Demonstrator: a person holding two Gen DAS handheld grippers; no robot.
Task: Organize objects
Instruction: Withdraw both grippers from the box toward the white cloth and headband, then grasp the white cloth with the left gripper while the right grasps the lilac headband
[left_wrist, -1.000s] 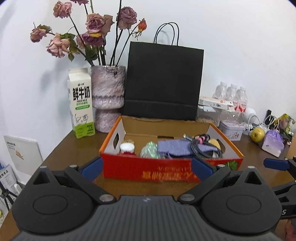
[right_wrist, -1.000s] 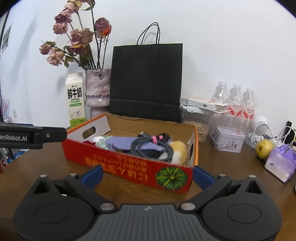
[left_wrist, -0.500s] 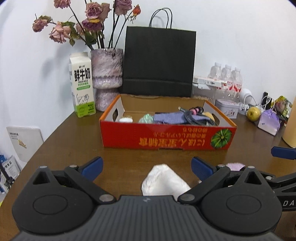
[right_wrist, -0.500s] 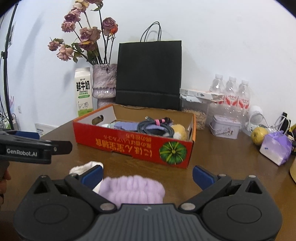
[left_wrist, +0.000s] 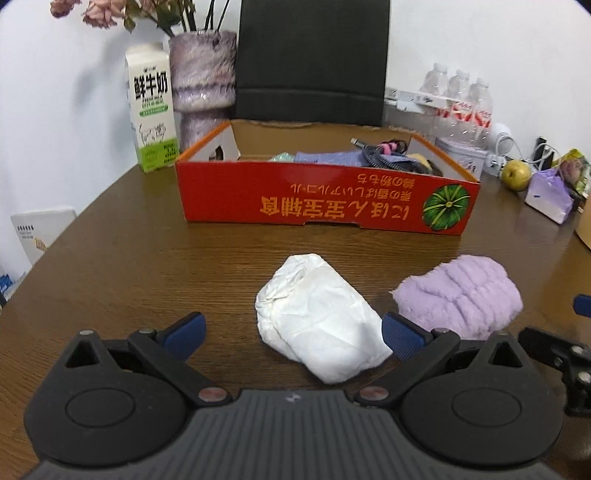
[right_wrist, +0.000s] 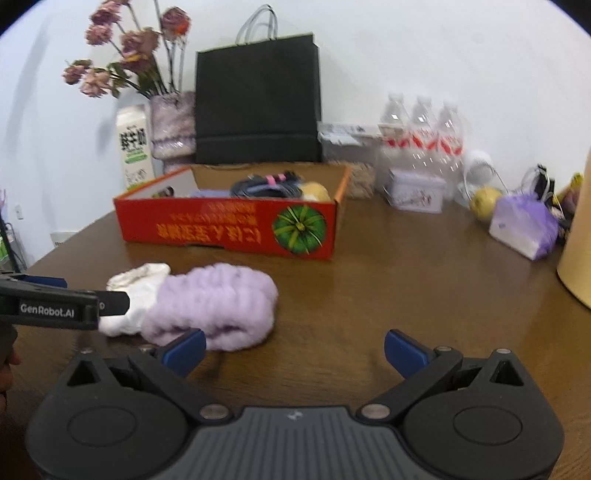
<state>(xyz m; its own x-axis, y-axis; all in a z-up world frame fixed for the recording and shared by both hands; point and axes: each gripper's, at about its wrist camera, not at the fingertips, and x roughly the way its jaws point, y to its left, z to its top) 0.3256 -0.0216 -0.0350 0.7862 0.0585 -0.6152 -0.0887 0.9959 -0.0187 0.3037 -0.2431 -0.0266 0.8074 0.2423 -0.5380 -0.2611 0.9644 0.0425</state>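
- Red cardboard box (left_wrist: 325, 199) sits open-topped on the brown wood-grain bench (left_wrist: 147, 266), at 12 o'clock from both claws; its front wall carries yellow characters printed upside down and a green pumpkin picture at the right end.
- Inside the box lie a folded lilac cloth (left_wrist: 328, 158), a coiled dark cable (right_wrist: 258, 188) with a pink tie, and a yellow rounded item (right_wrist: 314, 192) at the right end.
- A crumpled white paper-like bundle (left_wrist: 317, 317) lies on the bench between the box and the left claw (left_wrist: 291, 332), partly within its spread blue-tipped fingers; nothing is gripped.
- A fluffy, ribbed lilac plush piece (left_wrist: 458, 295) lies just beside the bundle, at 2 o'clock from the left claw.
- In the right wrist view the plush piece sits at 11 o'clock from the right claw (right_wrist: 293, 349), which is released and empty; its left blue fingertip overlaps the plush edge.
- The left claw's side, seen from the right wrist, reads "GenRobot.AI".
- At 11 o'clock behind the box stands a white-and-green milk carton (left_wrist: 151, 107) with bold black characters and a cow drawing, beside a mottled purple vase (left_wrist: 203, 85) of dried roses.
- A matte black paper bag (right_wrist: 256, 99) stands behind the box; red-labelled clear water bottles (right_wrist: 421, 125) stand at 1 o'clock.
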